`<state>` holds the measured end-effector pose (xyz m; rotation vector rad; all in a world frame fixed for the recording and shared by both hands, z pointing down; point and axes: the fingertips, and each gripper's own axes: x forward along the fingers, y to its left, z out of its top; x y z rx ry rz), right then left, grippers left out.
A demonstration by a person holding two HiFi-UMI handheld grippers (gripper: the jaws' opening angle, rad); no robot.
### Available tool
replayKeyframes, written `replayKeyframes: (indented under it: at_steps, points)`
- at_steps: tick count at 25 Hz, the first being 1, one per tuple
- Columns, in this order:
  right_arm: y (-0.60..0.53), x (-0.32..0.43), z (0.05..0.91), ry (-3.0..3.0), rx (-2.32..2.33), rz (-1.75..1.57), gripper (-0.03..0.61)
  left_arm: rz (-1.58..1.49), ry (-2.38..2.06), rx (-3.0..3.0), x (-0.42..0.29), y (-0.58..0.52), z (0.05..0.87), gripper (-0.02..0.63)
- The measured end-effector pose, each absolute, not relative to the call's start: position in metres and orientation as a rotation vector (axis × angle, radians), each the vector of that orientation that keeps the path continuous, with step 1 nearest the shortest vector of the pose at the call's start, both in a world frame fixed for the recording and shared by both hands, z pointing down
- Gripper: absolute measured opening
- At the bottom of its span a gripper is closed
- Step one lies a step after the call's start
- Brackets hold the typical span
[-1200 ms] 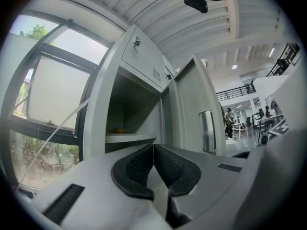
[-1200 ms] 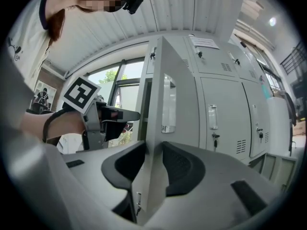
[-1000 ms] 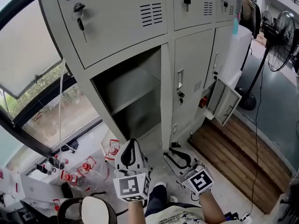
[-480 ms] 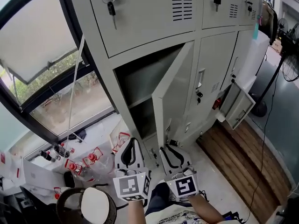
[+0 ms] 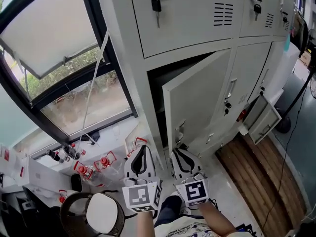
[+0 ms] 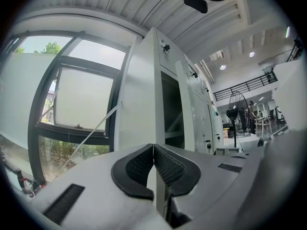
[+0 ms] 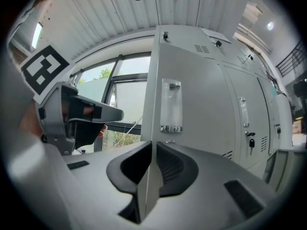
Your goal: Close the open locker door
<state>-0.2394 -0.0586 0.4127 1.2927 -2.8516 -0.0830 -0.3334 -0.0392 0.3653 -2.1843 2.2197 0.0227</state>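
The right claw (image 7: 152, 152), jaws just closing, pinched the locker door (image 7: 192, 104) by its edge; the left claw (image 6: 153, 152) was clenched empty. That thin edge could slip free mid-swing.

Both my grippers point level, side by side, low in front of me.
My left gripper (image 5: 140, 154) has its jaws together on nothing; my right gripper (image 5: 181, 157) has just been closing its jaws, which now pinch the locker door (image 5: 197, 102) by its edge.
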Motion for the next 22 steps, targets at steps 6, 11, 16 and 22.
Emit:
replayKeyframes:
  at_steps: [6,11,16,22]
  points:
    - [-0.084,-0.255,0.415,-2.85,1.305,-0.014,0.027,0.031,2.279,-2.117,-0.362,-0.035,0.363,0.008]
    - [-0.096,-0.272,0.415,-2.861,1.294,0.004,0.02,0.027,2.311,-2.082,-0.385,-0.033,0.363,0.008]
    - [-0.099,-0.286,0.415,-2.868,1.284,0.009,0.018,0.028,2.346,-2.051,-0.406,-0.03,0.364,0.008]
    - [-0.1,-0.291,0.412,-2.881,1.292,0.02,0.018,0.031,2.349,-2.048,-0.415,-0.03,0.365,0.008]
